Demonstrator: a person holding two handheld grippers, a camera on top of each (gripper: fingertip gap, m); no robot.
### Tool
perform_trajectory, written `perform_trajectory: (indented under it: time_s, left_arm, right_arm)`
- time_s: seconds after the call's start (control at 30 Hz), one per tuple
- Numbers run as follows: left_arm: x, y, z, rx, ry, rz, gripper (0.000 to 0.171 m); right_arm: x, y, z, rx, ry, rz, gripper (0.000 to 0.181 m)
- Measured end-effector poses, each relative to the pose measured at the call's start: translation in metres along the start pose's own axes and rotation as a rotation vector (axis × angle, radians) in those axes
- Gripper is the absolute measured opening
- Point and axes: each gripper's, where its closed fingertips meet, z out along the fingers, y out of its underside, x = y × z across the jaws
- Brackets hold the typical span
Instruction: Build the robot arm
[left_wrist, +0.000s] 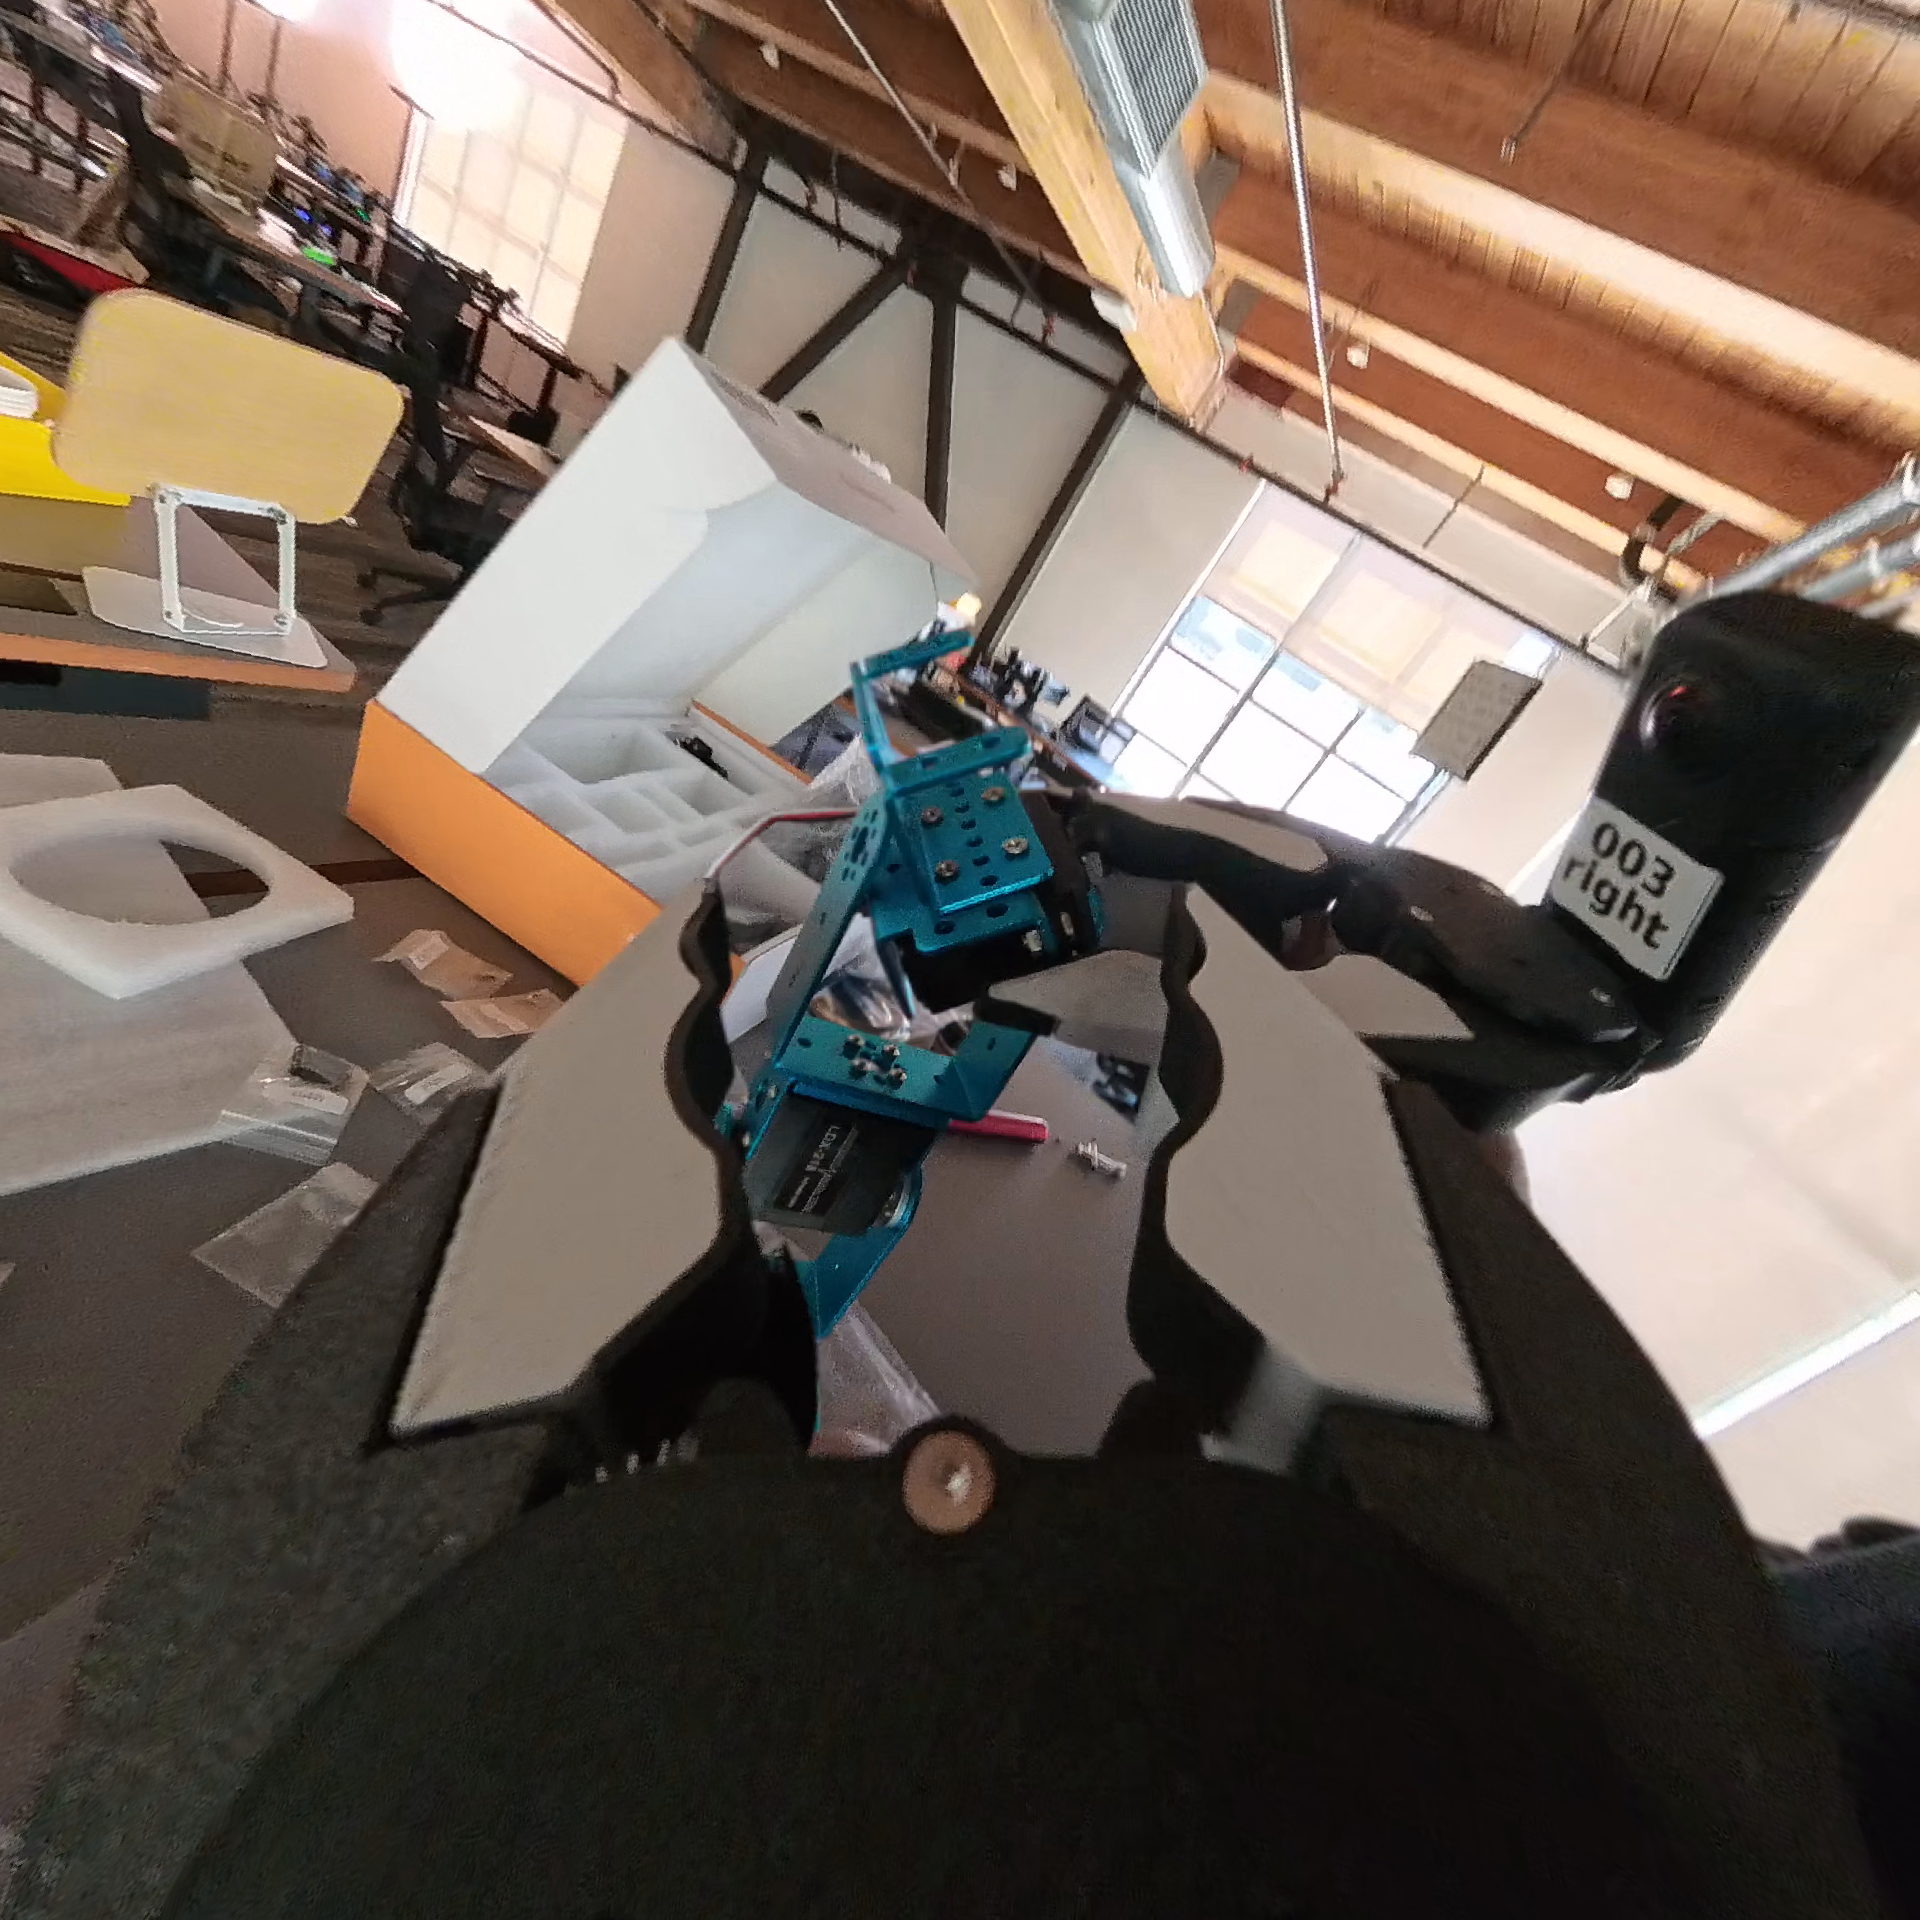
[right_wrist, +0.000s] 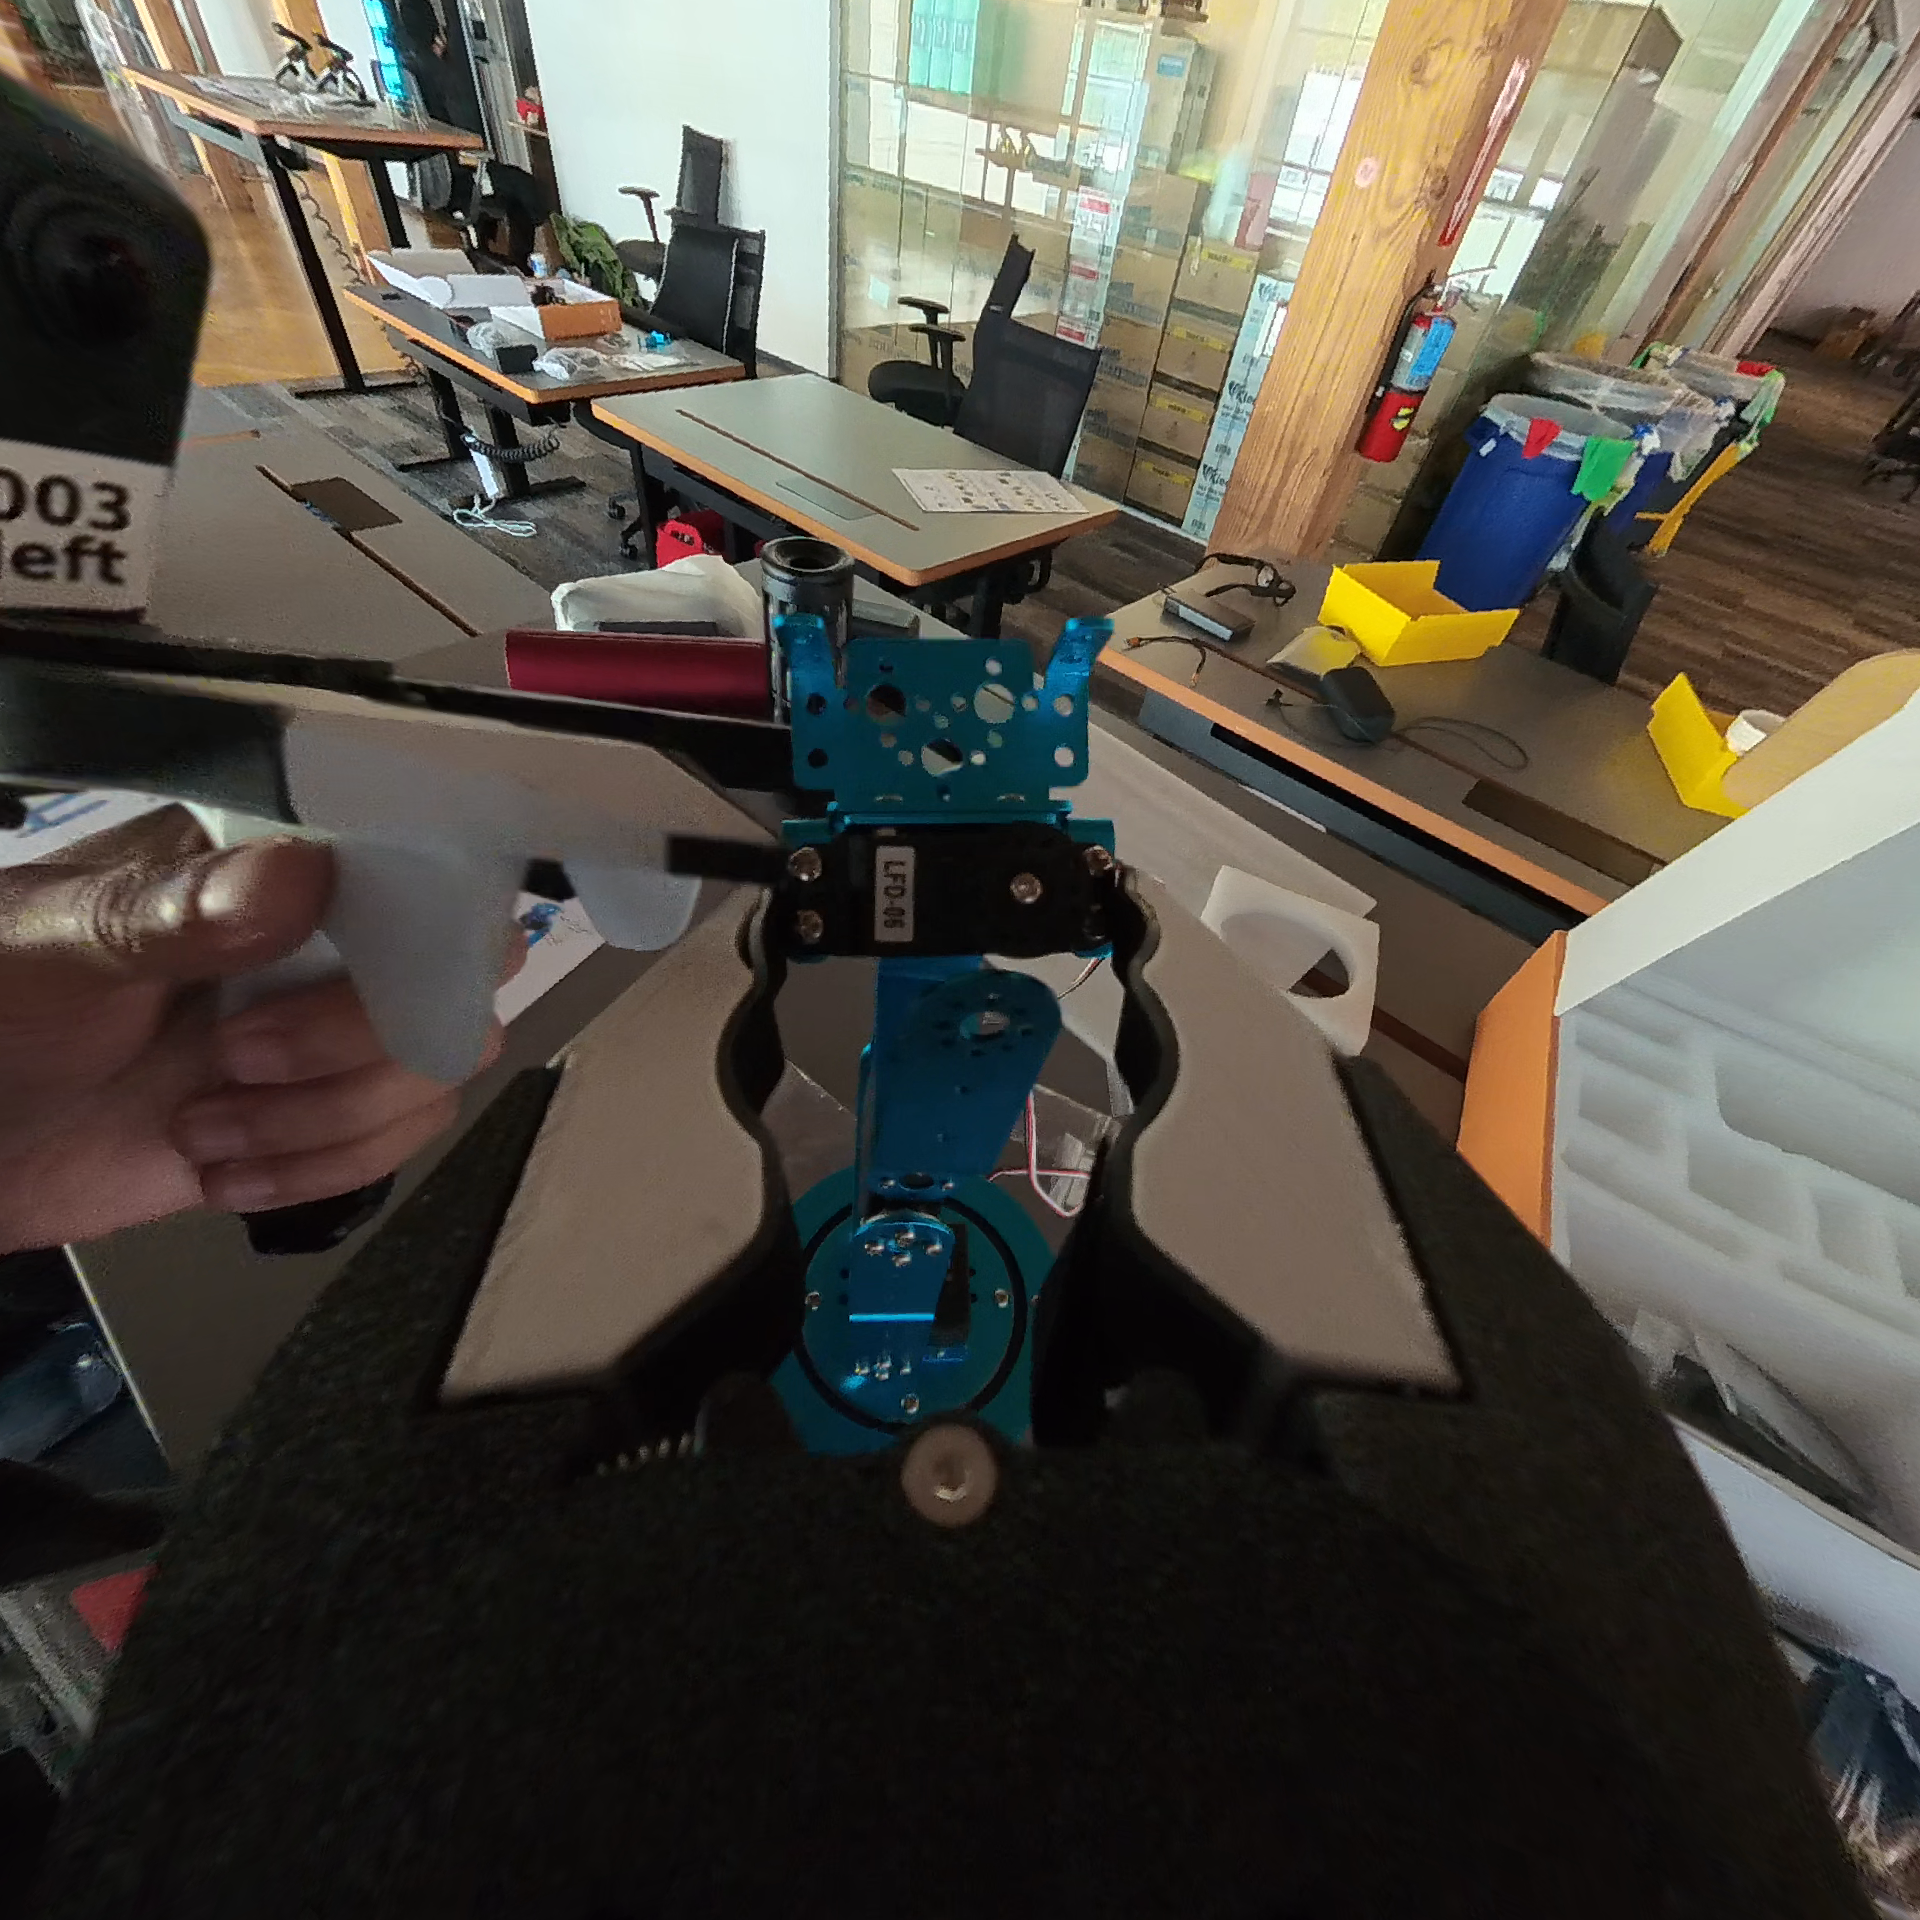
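While it grips nothing, the left gripper (left_wrist: 940, 997) holds its flat grey, scallop-edged fingers spread wide around a teal anodised-aluminium servo bracket assembly (left_wrist: 914, 935) perforated with round holes; whether they touch it I cannot tell. Left of it on the grey desk (left_wrist: 125, 1299) lies a white foam slab (left_wrist: 156, 904) with a round cut-out, then clear plastic parts bags (left_wrist: 312, 1091), then an orange-sided box (left_wrist: 499, 821) lined with compartmented white foam. From the right, the right gripper (right_wrist: 940, 914) pinches the black servo (right_wrist: 935, 894) at its fingertips. Below, the assembly ends in a round blue base plate (right_wrist: 904, 1340).
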Motion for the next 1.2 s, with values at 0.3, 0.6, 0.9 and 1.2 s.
perform_trajectory:
  time_s: [0.3, 0.6, 0.9, 1.2]
  left_arm:
    - [0.008, 0.0, 0.004, -0.049, 0.073, 0.042, 0.045]
    - [0.017, -0.008, 0.002, -0.019, 0.049, 0.166, 0.032]
    - [0.016, -0.004, 0.007, -0.072, -0.052, 0.342, 0.03]
    - [0.007, 0.004, 0.007, -0.138, -0.063, 0.25, 0.057]
  right_arm:
    - [-0.005, -0.009, -0.001, 0.088, 0.013, -0.06, 0.063]
    - [-0.004, -0.009, -0.001, 0.081, 0.054, -0.132, 0.063]
    - [-0.004, -0.002, 0.0, 0.056, 0.074, -0.155, 0.063]
    - [-0.008, -0.011, -0.001, 0.105, 0.069, -0.218, 0.063]
